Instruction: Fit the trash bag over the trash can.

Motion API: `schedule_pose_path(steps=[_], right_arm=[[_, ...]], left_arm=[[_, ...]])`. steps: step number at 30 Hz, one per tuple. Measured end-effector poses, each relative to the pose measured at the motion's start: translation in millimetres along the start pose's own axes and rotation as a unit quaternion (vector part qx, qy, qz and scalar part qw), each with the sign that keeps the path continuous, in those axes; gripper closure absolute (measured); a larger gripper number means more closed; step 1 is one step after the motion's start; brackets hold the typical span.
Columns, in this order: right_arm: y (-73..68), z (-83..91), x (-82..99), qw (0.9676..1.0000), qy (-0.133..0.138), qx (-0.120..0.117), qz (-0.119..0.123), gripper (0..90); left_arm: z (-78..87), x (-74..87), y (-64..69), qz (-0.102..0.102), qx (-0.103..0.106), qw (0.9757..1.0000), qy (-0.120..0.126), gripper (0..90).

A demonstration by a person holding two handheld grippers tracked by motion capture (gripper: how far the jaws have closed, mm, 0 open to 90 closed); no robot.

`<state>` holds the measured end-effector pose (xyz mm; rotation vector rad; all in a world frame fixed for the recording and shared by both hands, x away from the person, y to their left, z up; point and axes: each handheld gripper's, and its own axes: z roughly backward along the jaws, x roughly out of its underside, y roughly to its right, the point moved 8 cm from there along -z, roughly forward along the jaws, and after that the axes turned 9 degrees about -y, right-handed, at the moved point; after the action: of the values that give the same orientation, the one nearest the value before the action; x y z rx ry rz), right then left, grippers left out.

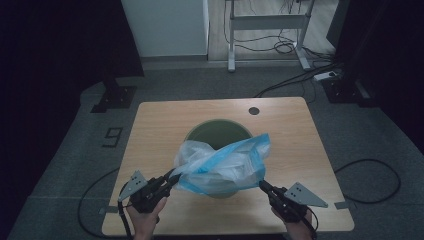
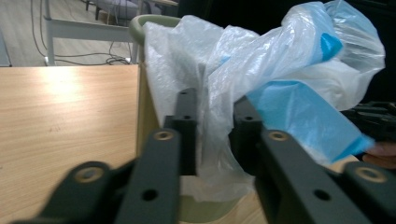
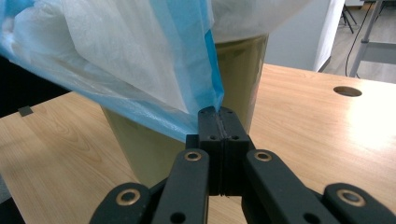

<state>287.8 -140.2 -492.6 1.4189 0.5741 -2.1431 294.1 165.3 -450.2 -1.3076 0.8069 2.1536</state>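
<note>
An olive-green bin [image 1: 200,129] stands in the middle of the wooden table [image 1: 155,135]. A blue and white plastic bag [image 1: 225,165] is draped over its near rim. My left gripper [image 1: 175,178] is at the bag's left end. In the left gripper view its jaws [image 2: 215,100] stand a little apart, with loose white film of the bag [image 2: 289,56] between them beside the bin wall [image 2: 144,116]. My right gripper [image 1: 262,184] holds the bag's right corner. In the right gripper view it [image 3: 218,112] is shut on the blue edge of the bag [image 3: 116,56], in front of the bin [image 3: 238,79].
A round cable hole [image 1: 254,110] sits near the table's far edge. Behind the table stand a white cabinet [image 1: 165,25] and a desk frame [image 1: 267,22], with cables [image 1: 370,180] on the grey floor. The other gripper [image 2: 373,121] appears at the right in the left gripper view.
</note>
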Motion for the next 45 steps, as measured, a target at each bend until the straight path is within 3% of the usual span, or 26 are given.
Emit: schedule_pose_path(steps=[2,3,4,5,6,10,19,22,29,35,36,37,38,39,40,41,43,44,45], right_arm=[[2.5,2.3,-3.1,0.9999,0.003,0.007,0.008,88.4],[2.5,2.3,-3.1,0.9999,0.003,0.007,0.008,88.4],[4.9,4.8,-6.4,0.9999,0.005,0.012,0.011,88.5],[5.4,5.8,-7.7,0.9998,0.007,0.013,0.012,88.5],[5.4,6.3,-8.6,0.9998,0.007,0.014,0.014,88.5],[3.4,7.5,-8.9,0.9996,0.007,0.016,0.023,88.5],[5.5,9.1,-11.9,0.9995,0.009,0.018,0.024,88.5],[2.4,11.4,-18.3,0.9993,0.013,0.019,0.028,88.6],[-1.5,13.7,-24.6,0.999,0.014,0.021,0.037,88.6],[-1.5,12.1,-23.5,0.9992,0.011,0.02,0.034,88.6],[-2.2,11.7,-23.5,0.9992,0.011,0.019,0.034,88.6],[-2.2,11.7,-23.5,0.9992,0.011,0.019,0.034,88.6],[-2.5,11.8,-24.3,0.9991,0.012,0.019,0.036,88.6],[-2.5,11.8,-24.3,0.9991,0.012,0.019,0.036,88.6],[-2.6,11.8,-24.6,0.9991,0.012,0.018,0.035,88.6],[-2.5,12.1,-25.2,0.9991,0.013,0.019,0.036,88.6],[-2.2,12.4,-25.3,0.999,0.013,0.019,0.037,88.6],[-1.9,12.8,-25.1,0.999,0.014,0.019,0.038,88.6],[-0.7,13.7,-23.4,0.999,0.014,0.021,0.036,88.6]], left_arm=[[2.7,-4.3,3.2,-0.007,-0.004,1.0,0.0,60.0],[5.5,-9.4,6.8,-0.014,-0.008,0.9999,0.003,60.0],[10.5,-19.8,14.4,-0.024,-0.01,0.9996,0.006,50.0],[10.5,-19.8,14.4,-0.024,-0.01,0.9996,0.006,45.7],[14.1,-29.7,21.5,-0.033,-0.009,0.9993,0.011,43.4],[16.8,-44.3,32.0,-0.05,-0.006,0.9987,0.011,34.6],[20.4,-56.3,44.0,-0.065,0.011,0.9977,0.012,18.7],[18.8,-58.6,51.2,-0.079,0.022,0.9966,-0.001,14.6],[15.8,-61.6,56.6,-0.094,0.012,0.9954,-0.013,11.9],[4.2,-65.7,61.7,-0.11,0.01,0.9934,-0.031,12.8],[-2.7,-67.4,65.1,-0.12,0.012,0.9919,-0.041,14.2],[-2.7,-67.4,65.1,-0.12,0.012,0.9919,-0.041,15.1],[-10.9,-67.5,67.7,-0.13,0.013,0.9898,-0.055,18.8],[-10.9,-67.5,67.7,-0.13,0.013,0.9898,-0.055,23.0],[-15.5,-67.4,67.5,-0.137,0.003,0.9887,-0.061,23.0],[-23.2,-66.6,66.7,-0.145,-0.009,0.9869,-0.07,36.1],[-25.9,-66.9,66.6,-0.148,-0.011,0.9866,-0.067,55.4],[-28.0,-67.7,65.7,-0.147,-0.013,0.9869,-0.067,55.4],[-30.2,-71.0,62.4,-0.128,-0.01,0.99,-0.058,69.2]])
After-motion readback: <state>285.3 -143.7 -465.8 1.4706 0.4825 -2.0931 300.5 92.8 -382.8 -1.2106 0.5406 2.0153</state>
